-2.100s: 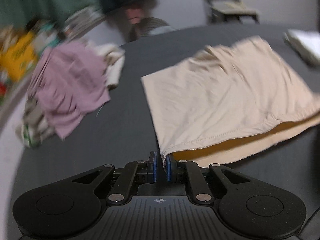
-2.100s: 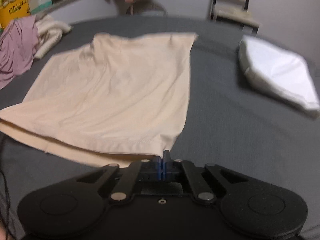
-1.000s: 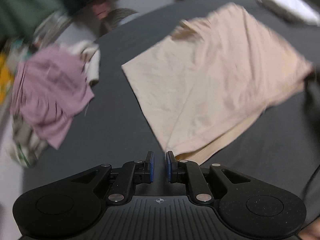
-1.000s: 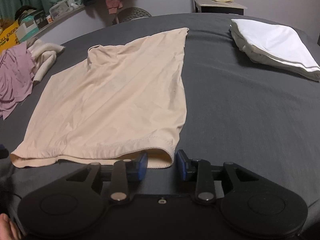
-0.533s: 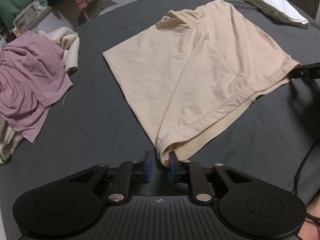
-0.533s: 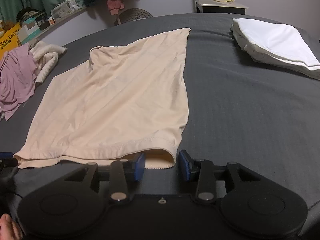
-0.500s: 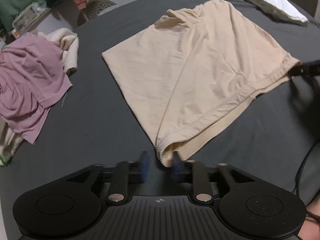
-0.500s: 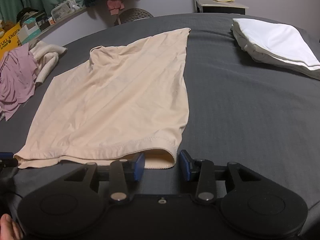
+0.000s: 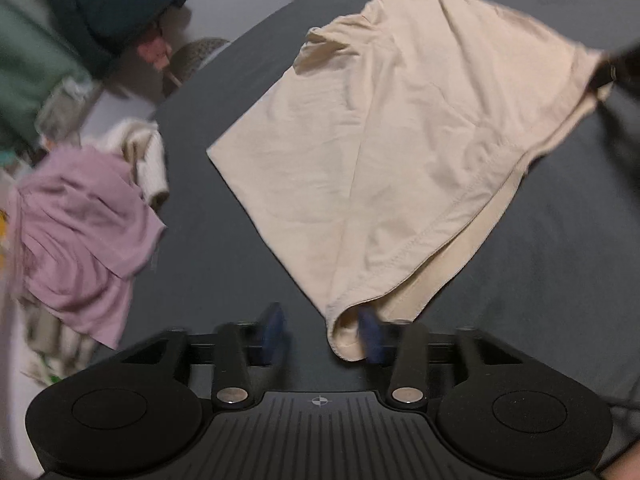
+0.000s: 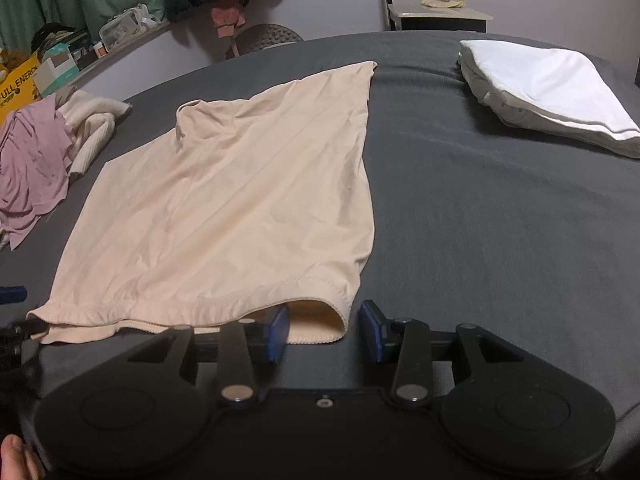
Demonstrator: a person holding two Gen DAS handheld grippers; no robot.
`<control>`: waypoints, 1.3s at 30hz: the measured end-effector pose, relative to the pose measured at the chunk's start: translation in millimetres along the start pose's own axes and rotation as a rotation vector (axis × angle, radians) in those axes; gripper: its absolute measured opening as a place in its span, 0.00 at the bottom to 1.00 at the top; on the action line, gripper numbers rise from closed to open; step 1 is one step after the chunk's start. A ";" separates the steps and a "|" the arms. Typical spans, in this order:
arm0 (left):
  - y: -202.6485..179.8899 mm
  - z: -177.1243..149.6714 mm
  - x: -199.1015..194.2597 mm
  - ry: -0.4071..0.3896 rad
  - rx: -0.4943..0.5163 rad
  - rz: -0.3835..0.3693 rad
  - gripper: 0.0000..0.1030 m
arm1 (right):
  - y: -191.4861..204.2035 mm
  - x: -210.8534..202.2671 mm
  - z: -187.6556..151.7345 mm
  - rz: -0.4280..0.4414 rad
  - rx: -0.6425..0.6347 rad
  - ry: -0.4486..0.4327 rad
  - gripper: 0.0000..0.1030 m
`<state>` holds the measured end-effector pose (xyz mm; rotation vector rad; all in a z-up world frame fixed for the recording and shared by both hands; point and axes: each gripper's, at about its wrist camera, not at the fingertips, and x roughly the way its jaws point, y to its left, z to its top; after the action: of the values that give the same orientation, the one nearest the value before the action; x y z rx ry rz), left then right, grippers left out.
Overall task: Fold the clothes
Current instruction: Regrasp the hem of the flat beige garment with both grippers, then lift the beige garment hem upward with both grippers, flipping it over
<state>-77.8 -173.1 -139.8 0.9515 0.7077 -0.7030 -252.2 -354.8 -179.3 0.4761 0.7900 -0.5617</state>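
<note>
The left tongs [image 9: 320,334] stand wide apart at the bottom of the left view, gripping nothing; a hem corner of the beige garment [image 9: 400,140] lies between the pads, touching or just beside the right-hand one. The right tongs [image 10: 324,332] are likewise spread open at the bottom of the right view, with the opposite hem corner lying in the gap and neither pad pressed on it.

The garment lies spread fairly flat in the middle of the dark grey surface [image 10: 500,220], hem edge toward both tongs, far end running to the upper centre of the frame. It looks thin and soft, with light creases. The top layer sits slightly back from the lower one along the hem, so the edges do not quite match, and a small bunched fold shows at the far left corner.

By my reading the laying-out is done and no fold has been made; all the folding remains. A purple garment [image 10: 32,160] and a cream knit [image 10: 96,124] wait crumpled at the left, while a white folded item [image 10: 552,92] sits at upper right.
</note>
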 end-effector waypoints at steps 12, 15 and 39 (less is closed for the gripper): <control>38.0 6.6 -59.2 -0.236 -0.381 0.173 0.03 | 6.3 -43.3 13.4 -0.056 -0.135 -0.214 0.02; 43.0 11.7 -100.6 -0.335 -0.454 0.192 0.03 | 16.0 -84.0 27.6 -0.104 -0.237 -0.344 0.02; 177.7 161.0 -173.4 -0.509 -0.530 0.082 0.04 | -15.9 -162.6 246.6 -0.011 -0.091 -0.506 0.05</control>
<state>-2.5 -207.4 144.3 0.2908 0.3666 -0.6065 -226.3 -465.5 93.9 0.2284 0.3321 -0.6201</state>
